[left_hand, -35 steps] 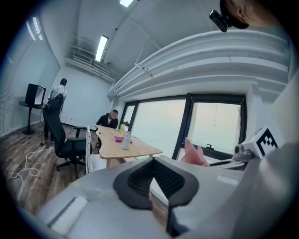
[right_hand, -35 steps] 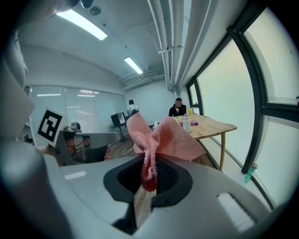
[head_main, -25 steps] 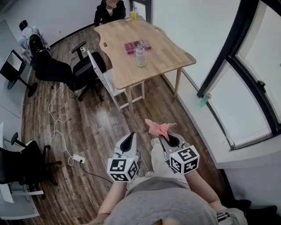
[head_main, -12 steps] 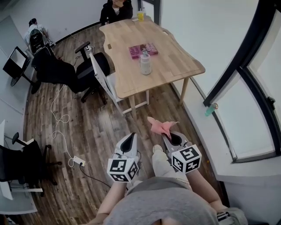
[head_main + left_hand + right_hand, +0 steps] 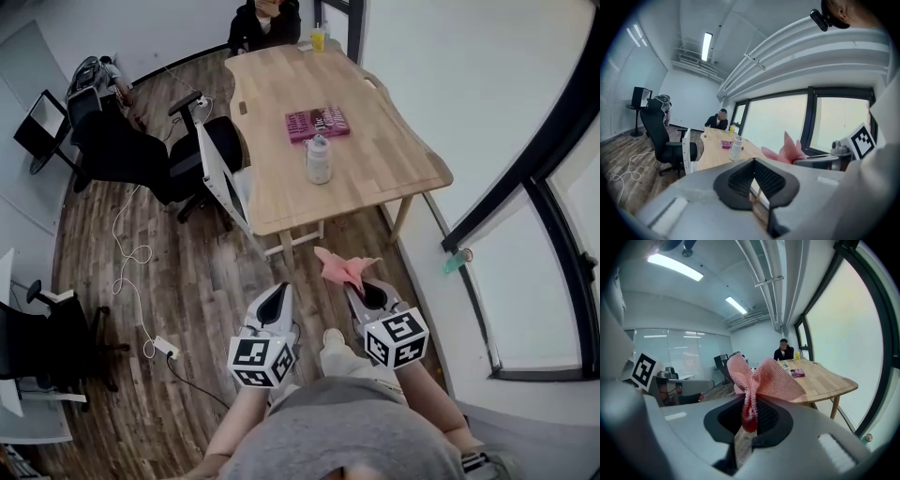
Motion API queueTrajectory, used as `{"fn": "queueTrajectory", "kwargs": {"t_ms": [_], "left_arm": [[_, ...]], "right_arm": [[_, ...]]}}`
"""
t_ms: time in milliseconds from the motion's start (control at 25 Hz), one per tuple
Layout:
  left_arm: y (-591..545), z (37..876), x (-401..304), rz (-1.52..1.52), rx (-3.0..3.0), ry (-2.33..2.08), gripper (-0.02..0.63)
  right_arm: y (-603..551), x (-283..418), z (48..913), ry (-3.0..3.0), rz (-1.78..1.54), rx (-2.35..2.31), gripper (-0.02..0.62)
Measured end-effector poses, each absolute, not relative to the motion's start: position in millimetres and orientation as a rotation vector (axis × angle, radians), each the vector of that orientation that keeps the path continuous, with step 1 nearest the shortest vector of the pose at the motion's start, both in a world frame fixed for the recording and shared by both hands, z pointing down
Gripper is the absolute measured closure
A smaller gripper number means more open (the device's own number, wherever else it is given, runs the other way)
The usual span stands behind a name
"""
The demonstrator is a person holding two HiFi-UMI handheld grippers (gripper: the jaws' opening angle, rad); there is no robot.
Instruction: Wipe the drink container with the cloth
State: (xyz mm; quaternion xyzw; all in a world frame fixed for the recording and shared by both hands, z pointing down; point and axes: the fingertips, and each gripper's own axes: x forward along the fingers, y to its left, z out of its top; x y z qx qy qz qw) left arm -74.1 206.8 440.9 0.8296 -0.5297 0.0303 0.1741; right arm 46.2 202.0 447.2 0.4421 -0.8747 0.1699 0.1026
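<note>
The drink container point(image 5: 319, 159), a pale bottle with a light cap, stands on the wooden table point(image 5: 375, 178) well ahead of both grippers. In the left gripper view the bottle point(image 5: 736, 147) is small and far off. My right gripper point(image 5: 353, 289) is shut on the pink cloth point(image 5: 342, 267), which fans out above its jaws; the cloth point(image 5: 764, 378) fills the middle of the right gripper view. My left gripper point(image 5: 279, 289) is held beside it over the floor, shut and holding nothing.
A pink book point(image 5: 317, 123) lies on the table behind the bottle, and a yellow drink point(image 5: 319, 39) stands at the far end by a seated person point(image 5: 267, 17). A white chair point(image 5: 225, 183) and black office chairs point(image 5: 122, 150) stand left of the table. Cables point(image 5: 131, 272) trail over the wood floor.
The table and bottle have come closer and lower in the head view as the person carries both grippers forward. The grippers hold the same pose, cloth still gripped.
</note>
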Motion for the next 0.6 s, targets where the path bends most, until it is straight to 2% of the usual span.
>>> {"fn": "queueTrajectory", "kwargs": {"t_ms": [600], "left_arm": [[102.1,433.7,-47.0,0.047,2.318,-1.572,0.603]], "right_arm": [[87.6,67.8,439.9,-2.628,0.46,1.232,0.568]]}}
